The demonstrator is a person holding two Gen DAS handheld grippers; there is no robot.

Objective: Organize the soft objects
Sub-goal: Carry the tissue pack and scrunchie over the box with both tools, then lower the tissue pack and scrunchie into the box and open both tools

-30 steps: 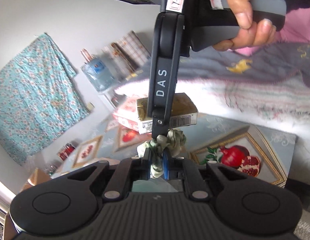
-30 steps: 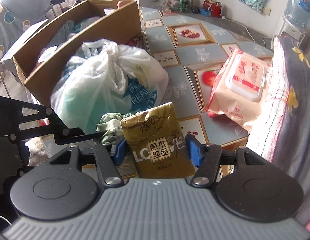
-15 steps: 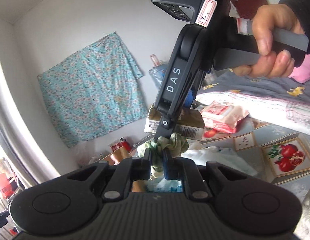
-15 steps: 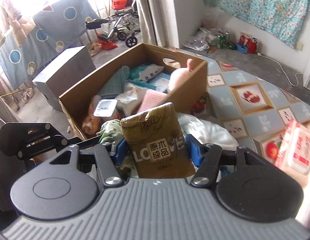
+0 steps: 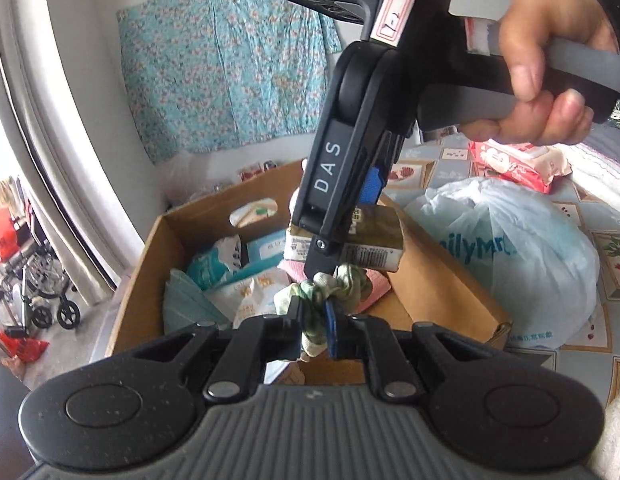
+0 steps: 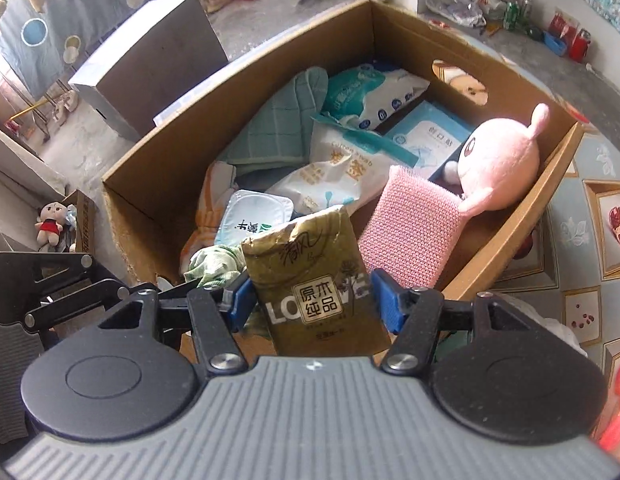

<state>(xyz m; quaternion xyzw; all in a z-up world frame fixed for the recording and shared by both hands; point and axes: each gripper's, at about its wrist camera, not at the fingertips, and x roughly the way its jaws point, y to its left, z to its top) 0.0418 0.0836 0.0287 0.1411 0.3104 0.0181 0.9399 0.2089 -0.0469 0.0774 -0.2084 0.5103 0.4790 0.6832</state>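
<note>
Left gripper (image 5: 314, 320): fingers pressed tight on a green hair tie (image 5: 330, 288), up over the near edge of the box (image 6: 394, 24).
Right gripper (image 6: 310, 300): fingers pinch a gold tissue pack (image 6: 314, 276) by its sides, above the box's near edge.
Box: holds a pink plush toy (image 6: 498, 164) at the right side, a pink sponge (image 6: 410, 228), a green mitt (image 6: 282, 120) and wipe packs.
White bag (image 5: 522, 256): just beside the box.
</note>
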